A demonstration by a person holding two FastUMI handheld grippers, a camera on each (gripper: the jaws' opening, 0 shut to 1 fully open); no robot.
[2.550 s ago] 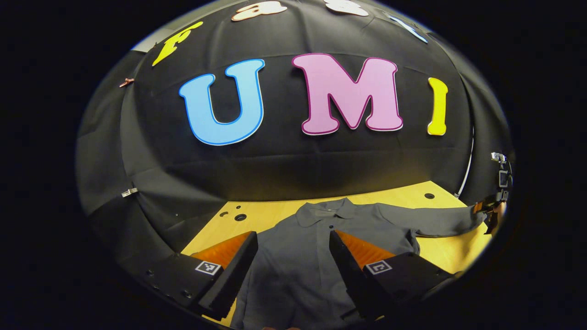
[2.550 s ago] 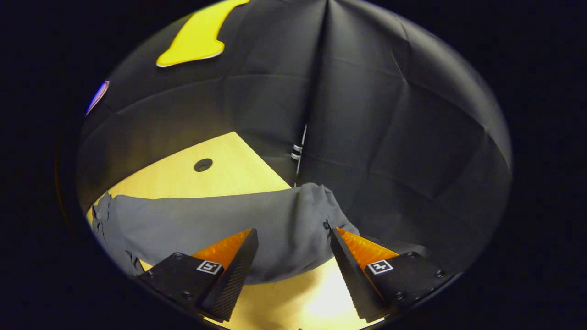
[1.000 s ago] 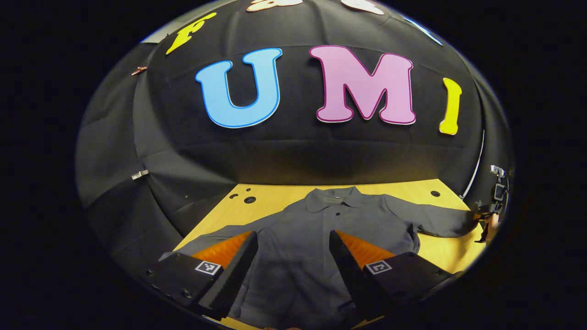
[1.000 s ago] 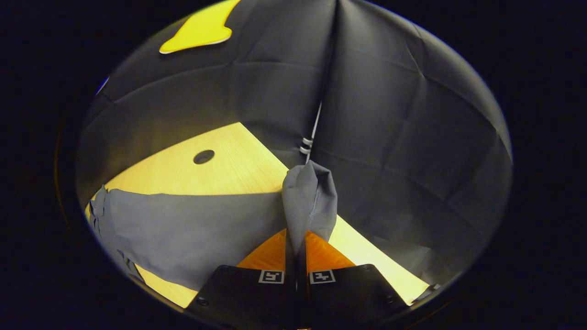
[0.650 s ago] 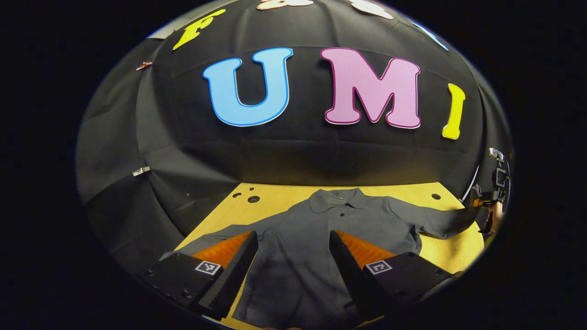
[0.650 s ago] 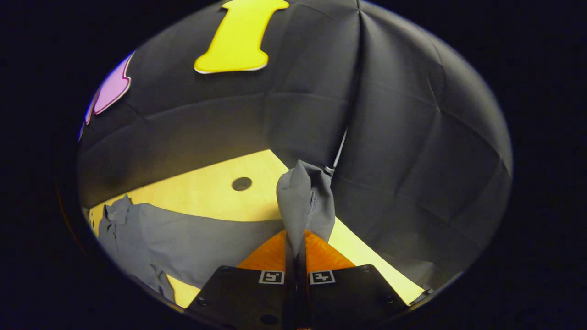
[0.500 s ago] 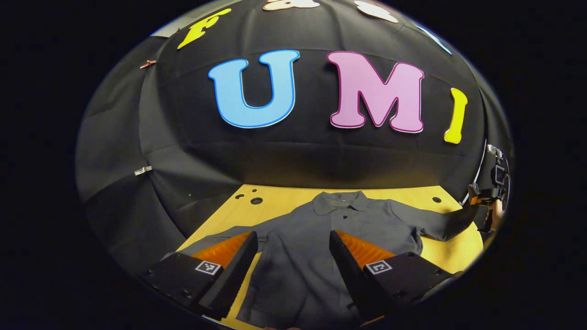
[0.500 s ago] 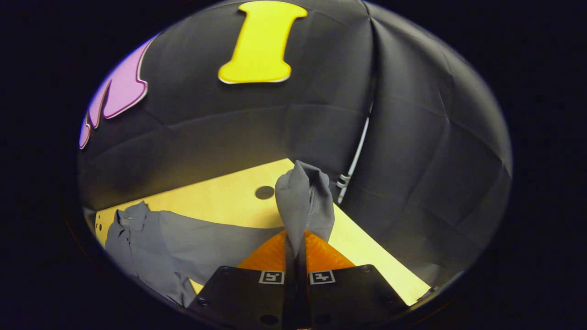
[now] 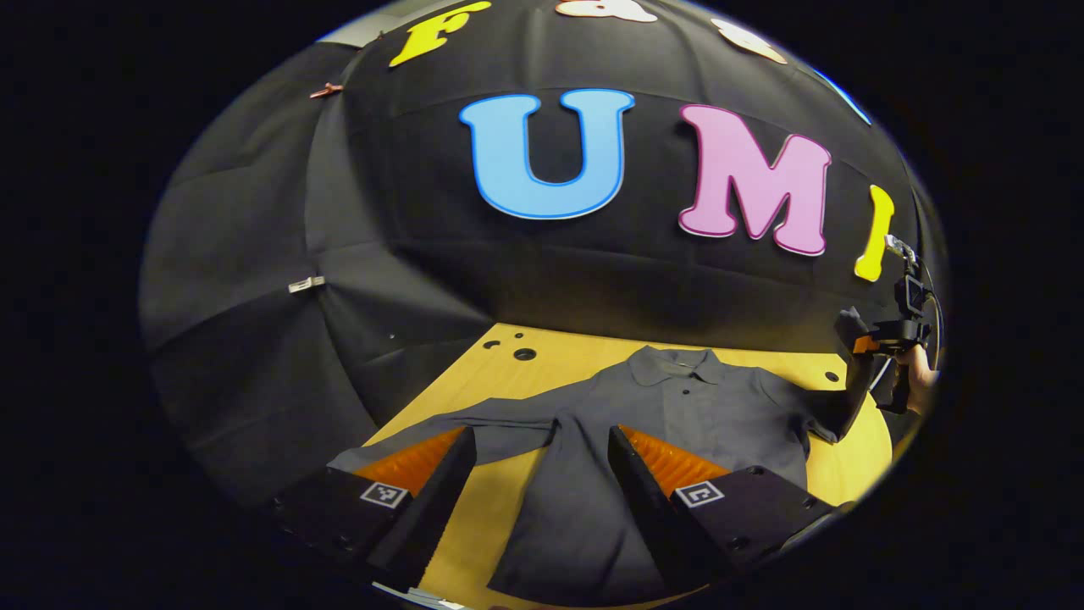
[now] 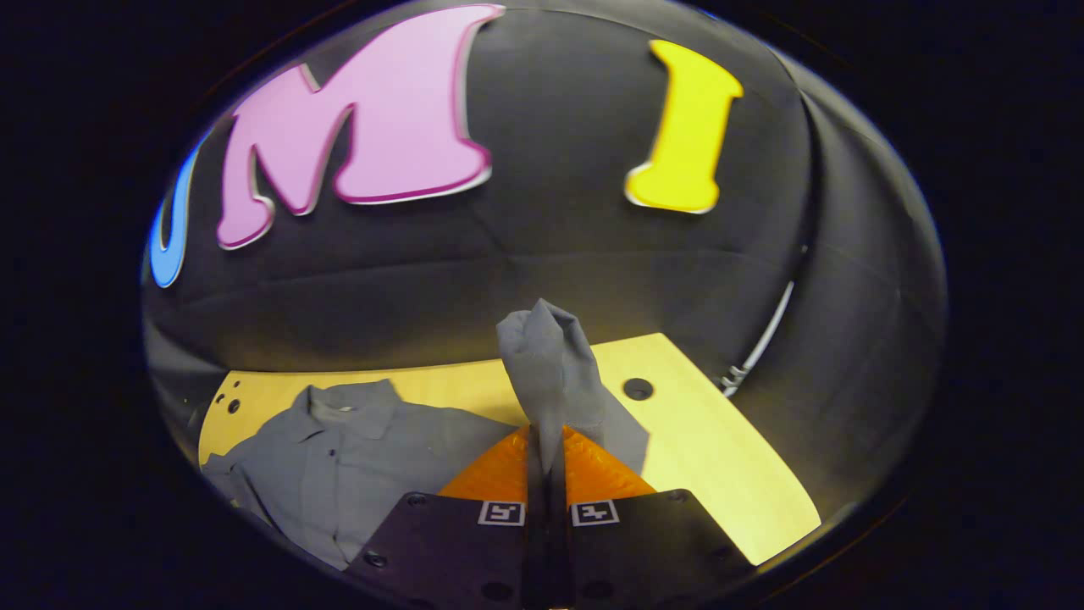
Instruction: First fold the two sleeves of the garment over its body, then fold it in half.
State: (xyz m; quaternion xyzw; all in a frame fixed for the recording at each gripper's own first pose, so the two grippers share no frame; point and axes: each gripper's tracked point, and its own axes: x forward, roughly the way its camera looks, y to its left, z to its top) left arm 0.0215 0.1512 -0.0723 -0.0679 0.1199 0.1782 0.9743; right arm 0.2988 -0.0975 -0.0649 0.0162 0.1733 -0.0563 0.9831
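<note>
A grey collared shirt [image 9: 677,415] lies face up on the yellow wooden table [image 9: 500,500], collar toward the wall. My left gripper [image 9: 542,462] hangs open above the shirt's lower left side, with the left sleeve [image 9: 449,428] spread flat on the table under it. In the right gripper view my right gripper [image 10: 546,440] is shut on the cuff of the right sleeve [image 10: 546,364], which stands bunched above its fingers. The shirt's body [image 10: 339,457] lies to its lower left. In the left gripper view the right gripper [image 9: 864,343] holds that sleeve lifted at the table's right edge.
The table has small round holes at its back left [image 9: 523,353] and near the right edge [image 10: 637,389]. Black cloth walls close in the back and both sides. A hand [image 9: 919,381] holds the right gripper at the far right.
The right gripper closed on the right sleeve's cuff, lifted it off the table and swung it left toward the shirt's body. The left gripper stayed open and shifted left along the shirt.
</note>
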